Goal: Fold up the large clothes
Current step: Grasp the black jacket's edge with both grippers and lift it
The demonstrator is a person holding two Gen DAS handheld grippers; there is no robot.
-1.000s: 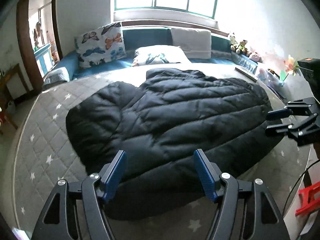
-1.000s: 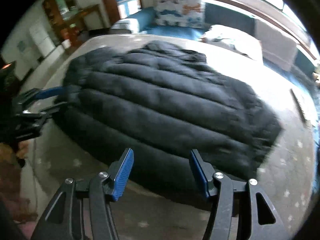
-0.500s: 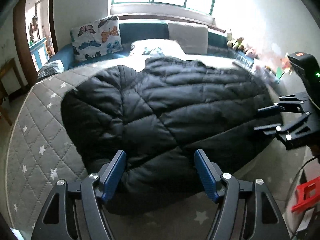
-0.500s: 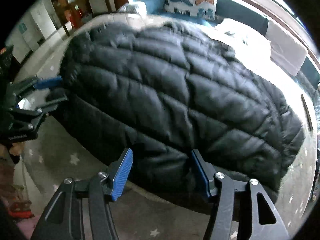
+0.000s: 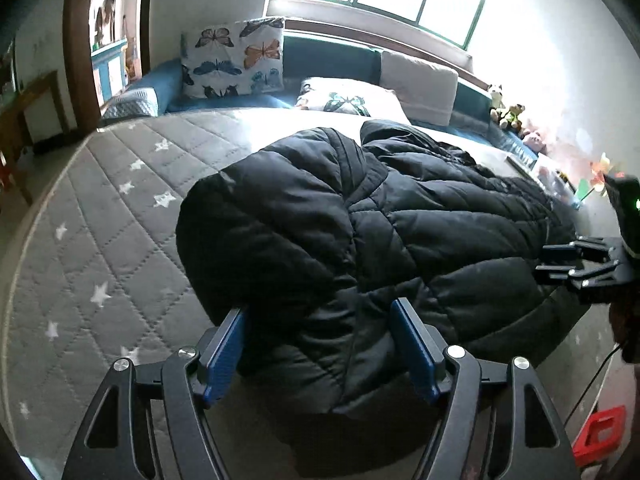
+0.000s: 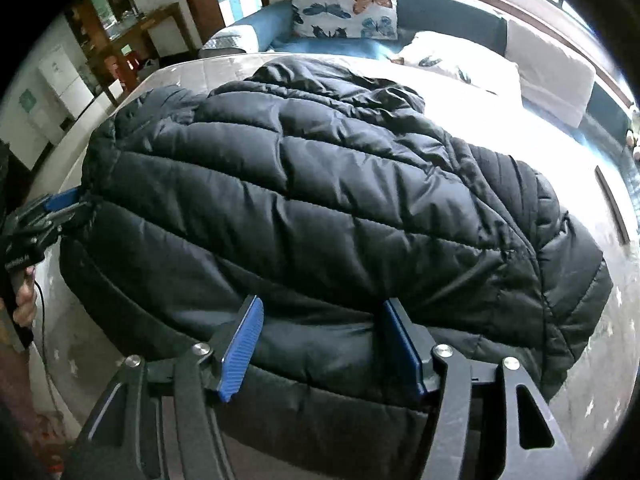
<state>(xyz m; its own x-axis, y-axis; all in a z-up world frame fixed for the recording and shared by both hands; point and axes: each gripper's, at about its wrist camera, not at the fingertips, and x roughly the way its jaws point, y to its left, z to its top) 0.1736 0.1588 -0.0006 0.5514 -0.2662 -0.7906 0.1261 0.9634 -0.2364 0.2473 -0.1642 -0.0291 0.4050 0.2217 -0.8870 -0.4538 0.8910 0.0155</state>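
Fingers (image 5: pixel 224 354) apart on both grippers | puffy black quilted jacket (image 6: pixel 320 200), rumpled, on starred mattress (image 5: pixel 100 240)

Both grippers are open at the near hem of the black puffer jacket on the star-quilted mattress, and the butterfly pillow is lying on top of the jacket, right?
Not the pillow. The butterfly pillow stands against the headboard, apart from the black puffer jacket, as the left wrist view shows. The left gripper and right gripper are open at its near hem on the star-quilted mattress.
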